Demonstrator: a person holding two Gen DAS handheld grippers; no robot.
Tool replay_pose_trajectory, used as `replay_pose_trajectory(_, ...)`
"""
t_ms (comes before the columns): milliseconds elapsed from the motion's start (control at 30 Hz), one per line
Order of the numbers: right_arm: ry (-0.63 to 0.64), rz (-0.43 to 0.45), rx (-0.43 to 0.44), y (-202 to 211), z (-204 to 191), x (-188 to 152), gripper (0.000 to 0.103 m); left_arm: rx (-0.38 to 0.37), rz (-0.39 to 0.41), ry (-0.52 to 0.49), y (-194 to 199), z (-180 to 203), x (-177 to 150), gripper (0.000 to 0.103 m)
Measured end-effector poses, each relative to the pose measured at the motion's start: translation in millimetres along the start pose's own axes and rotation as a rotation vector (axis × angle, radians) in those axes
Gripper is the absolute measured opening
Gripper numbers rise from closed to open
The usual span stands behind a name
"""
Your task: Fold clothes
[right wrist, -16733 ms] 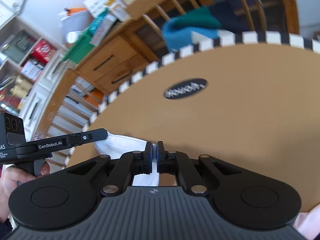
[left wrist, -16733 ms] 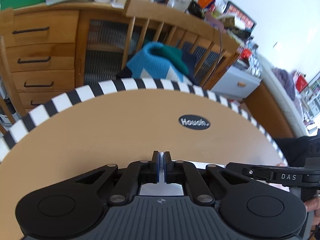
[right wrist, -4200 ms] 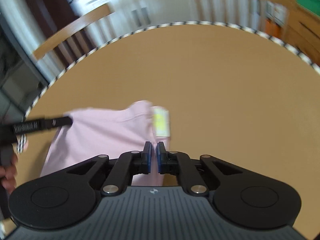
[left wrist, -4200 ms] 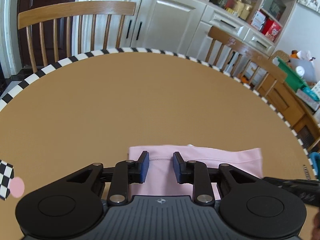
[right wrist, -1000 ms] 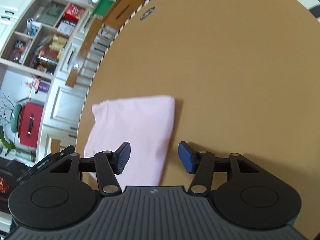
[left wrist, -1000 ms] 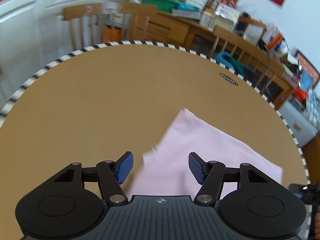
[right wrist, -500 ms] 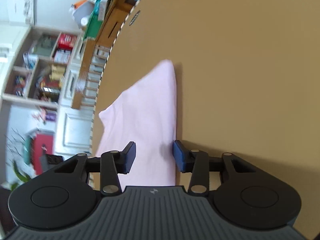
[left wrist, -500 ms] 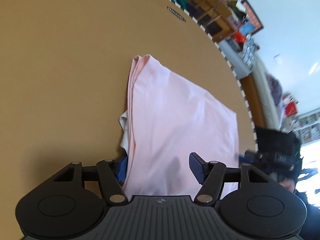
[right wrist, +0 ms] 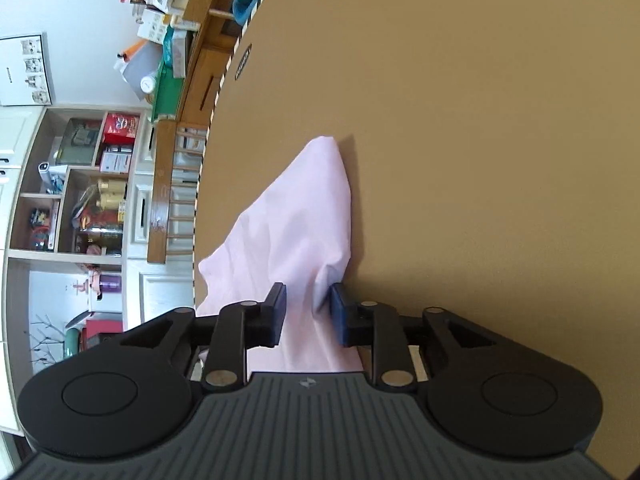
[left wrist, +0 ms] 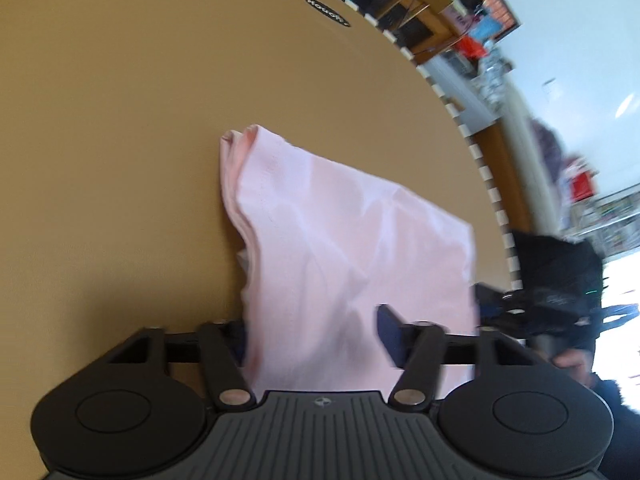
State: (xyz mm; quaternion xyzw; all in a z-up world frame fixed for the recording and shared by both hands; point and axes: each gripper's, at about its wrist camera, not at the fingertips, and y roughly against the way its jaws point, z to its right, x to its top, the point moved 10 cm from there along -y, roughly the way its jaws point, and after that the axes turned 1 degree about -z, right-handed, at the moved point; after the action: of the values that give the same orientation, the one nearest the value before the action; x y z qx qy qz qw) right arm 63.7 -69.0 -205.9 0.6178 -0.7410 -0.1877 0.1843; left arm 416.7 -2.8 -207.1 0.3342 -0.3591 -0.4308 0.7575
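A folded pale pink garment (left wrist: 344, 240) lies on the round tan table (left wrist: 120, 120). Its near edge rises between the fingers of my left gripper (left wrist: 316, 332), which stands wide open around it; the left finger is partly hidden by the cloth. In the right wrist view the same garment (right wrist: 296, 220) bunches between the fingers of my right gripper (right wrist: 307, 312), which is narrowed around a fold with gaps still showing at the pads. The right gripper also shows at the garment's right edge in the left wrist view (left wrist: 520, 308).
The table has a black-and-white striped rim (left wrist: 480, 168) and a dark oval logo (left wrist: 327, 11). Wooden chairs (right wrist: 168, 192), a cluttered sideboard (right wrist: 180, 56) and shelves (right wrist: 80, 184) stand beyond the edge.
Both grippers have pushed further onto the garment's near edge, which has lifted and wrinkled. The right gripper's fingers have come closer together around the fold. The left stays wide open.
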Motion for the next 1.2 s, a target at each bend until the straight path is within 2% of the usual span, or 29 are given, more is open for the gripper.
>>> replay_pose_trajectory(33,0.031,0.008,-0.026,1,-1,-2,0.014,0.035,0.001,-0.005,0,-2,-2,0.015)
replay_pose_trajectory(67,0.079,0.01,-0.066,0,-2,-4,0.004,0.03,0.01,0.016,1,-1,-4,0.015)
replay_pose_trajectory(133,0.127,0.004,-0.099,1,-5,-7,0.004,0.021,0.028,0.055,2,-1,-9,0.014)
replay_pose_trajectory(267,0.156,0.025,-0.094,18,-12,-4,0.003,0.002,0.064,0.074,9,3,-13,0.013)
replay_pose_trajectory(533,0.184,0.037,-0.017,27,-42,3,0.003,-0.056,0.096,0.141,17,18,-8,0.013)
replay_pose_trajectory(667,0.188,0.044,0.011,29,-54,13,0.003,-0.083,0.128,0.138,32,27,3,0.013)
replay_pose_trajectory(933,0.22,0.065,0.069,27,-92,59,0.003,-0.111,0.181,0.12,43,55,52,0.013)
replay_pose_trajectory(1200,0.243,0.102,0.097,17,-126,136,0.003,-0.105,0.228,0.082,41,80,141,0.013)
